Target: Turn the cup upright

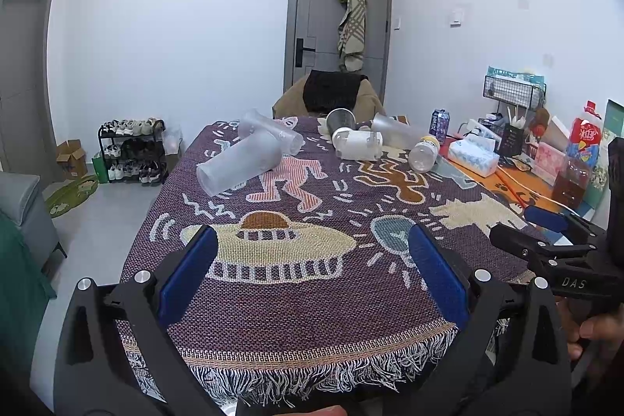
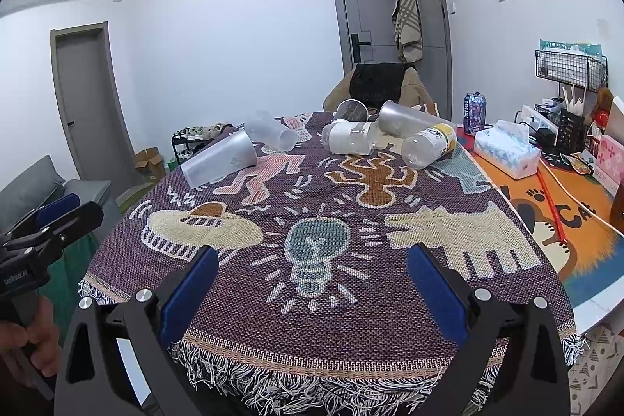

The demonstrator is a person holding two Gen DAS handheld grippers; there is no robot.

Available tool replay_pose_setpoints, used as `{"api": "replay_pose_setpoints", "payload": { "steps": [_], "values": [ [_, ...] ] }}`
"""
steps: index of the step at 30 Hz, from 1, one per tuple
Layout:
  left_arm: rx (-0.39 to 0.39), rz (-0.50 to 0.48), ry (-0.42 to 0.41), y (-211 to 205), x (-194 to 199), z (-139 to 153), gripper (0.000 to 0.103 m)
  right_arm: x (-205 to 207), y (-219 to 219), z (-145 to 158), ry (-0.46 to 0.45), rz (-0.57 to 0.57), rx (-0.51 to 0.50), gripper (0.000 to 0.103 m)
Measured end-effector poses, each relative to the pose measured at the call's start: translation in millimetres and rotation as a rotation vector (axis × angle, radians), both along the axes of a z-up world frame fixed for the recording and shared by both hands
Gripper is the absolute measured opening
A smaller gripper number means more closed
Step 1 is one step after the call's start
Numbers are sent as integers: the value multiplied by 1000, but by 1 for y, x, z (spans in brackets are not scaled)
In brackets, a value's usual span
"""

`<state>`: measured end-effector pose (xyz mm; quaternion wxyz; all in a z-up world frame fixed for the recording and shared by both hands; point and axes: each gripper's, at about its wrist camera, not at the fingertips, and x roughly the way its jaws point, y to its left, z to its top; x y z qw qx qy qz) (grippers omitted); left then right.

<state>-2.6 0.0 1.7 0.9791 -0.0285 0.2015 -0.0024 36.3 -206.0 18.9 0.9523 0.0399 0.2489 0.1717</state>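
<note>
Several cups lie on their sides at the far half of the patterned tablecloth (image 1: 312, 299). A large frosted cup (image 1: 240, 164) (image 2: 218, 158) lies far left, a second frosted cup (image 1: 271, 132) (image 2: 273, 131) behind it. A white-labelled clear cup (image 1: 357, 143) (image 2: 349, 137), a metal cup (image 1: 341, 121) (image 2: 352, 110), a grey translucent cup (image 1: 394, 131) (image 2: 405, 123) and a clear bottle (image 1: 423, 153) (image 2: 427, 145) lie far centre-right. My left gripper (image 1: 314, 248) is open and empty near the front edge. My right gripper (image 2: 312, 268) is open and empty beside it, also showing in the left wrist view (image 1: 546, 225).
A tissue box (image 2: 507, 149), a drink can (image 2: 474, 112), wire baskets and boxes crowd the orange mat (image 2: 565, 205) at the right. A chair (image 1: 331, 96) stands behind the table. A shoe rack (image 1: 132, 151) and sofa (image 1: 19, 205) are at the left.
</note>
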Motion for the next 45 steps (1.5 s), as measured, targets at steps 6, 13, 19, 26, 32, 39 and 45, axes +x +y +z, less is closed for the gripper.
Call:
{"api": "replay_pose_setpoints", "payload": {
  "steps": [6,13,19,26,32,39,45],
  "values": [
    [1,-10,2,0,0,0,97,2,0,0,3,1,0,95],
    [32,-13,15,5,13,4,97,14,-2,-2,16,-4,15,95],
    [75,4,16,17,31,14,97,27,-4,-5,32,-9,24,95],
    [129,16,45,32,61,24,97,48,-12,-13,68,-28,42,95],
    [159,31,98,51,90,28,97,69,-23,-20,118,-43,88,95],
    [222,-5,173,64,127,22,97,93,-32,-27,176,-56,156,95],
    [270,-40,247,72,163,9,97,113,-36,-29,199,-73,185,95]
  ]
}}
